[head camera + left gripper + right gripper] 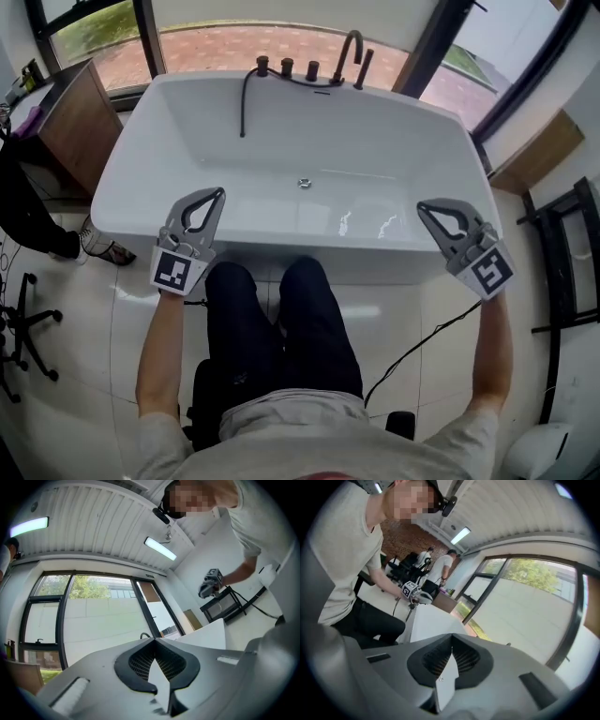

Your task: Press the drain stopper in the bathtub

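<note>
One white bathtub (403, 141) has one small drain stopper (304, 182) at the middle of its floor. Two grippers hover above the near rim, well apart. The left gripper (218, 194) and the right gripper (424, 207) each have their jaws pressed together on nothing. Three black knobs (287, 67) and one curved spout (350, 45) stand on the far rim.

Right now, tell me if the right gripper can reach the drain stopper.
Probably yes: the right gripper hangs shut above the near rim of the bathtub, and nothing lies between it and the drain stopper.
</note>
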A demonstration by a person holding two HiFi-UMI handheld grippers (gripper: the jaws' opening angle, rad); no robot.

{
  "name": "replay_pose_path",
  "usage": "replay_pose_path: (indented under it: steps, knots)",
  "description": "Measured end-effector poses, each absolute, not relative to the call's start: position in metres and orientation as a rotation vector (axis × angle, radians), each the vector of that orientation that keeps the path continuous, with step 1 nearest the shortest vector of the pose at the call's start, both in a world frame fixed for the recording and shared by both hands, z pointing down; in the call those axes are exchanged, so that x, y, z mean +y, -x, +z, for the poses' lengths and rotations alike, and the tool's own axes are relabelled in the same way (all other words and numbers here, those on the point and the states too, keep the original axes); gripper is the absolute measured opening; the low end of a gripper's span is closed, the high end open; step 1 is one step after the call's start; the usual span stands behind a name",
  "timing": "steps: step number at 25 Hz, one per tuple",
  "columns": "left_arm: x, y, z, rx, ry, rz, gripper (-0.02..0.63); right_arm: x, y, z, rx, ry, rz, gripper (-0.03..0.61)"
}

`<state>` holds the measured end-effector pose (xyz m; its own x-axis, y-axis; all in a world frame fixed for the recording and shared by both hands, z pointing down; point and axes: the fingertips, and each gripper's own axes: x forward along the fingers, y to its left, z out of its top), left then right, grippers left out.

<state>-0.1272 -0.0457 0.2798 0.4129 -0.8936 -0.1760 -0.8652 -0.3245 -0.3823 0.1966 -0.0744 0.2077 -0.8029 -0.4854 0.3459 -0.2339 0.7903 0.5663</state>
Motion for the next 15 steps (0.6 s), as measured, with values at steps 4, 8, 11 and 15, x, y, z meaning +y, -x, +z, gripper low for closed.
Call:
replay_pose_path:
  steps: [4,8,11,15]
  knots:
    - [-0.091,0.135,0.308,1.527,2.299,-0.079,0.005,-0.156,-0.161,0.197,-2.269,-0.328,-0.819,0.000]
    - [-0.134,0.127,0.322,1.496,2.396,-0.034,0.006,-0.245,-0.118,0.266,-2.140,-0.191,-0.768,0.000]
    - [-0.169,0.124,0.339,1.463,2.421,-0.099,0.006,-0.305,-0.090,0.361,-2.054,-0.140,-0.653,0.000]
    - [-0.219,0.119,0.358,1.434,2.456,-0.137,0.006,-0.369,-0.068,0.492,-2.000,-0.157,-0.442,0.000]
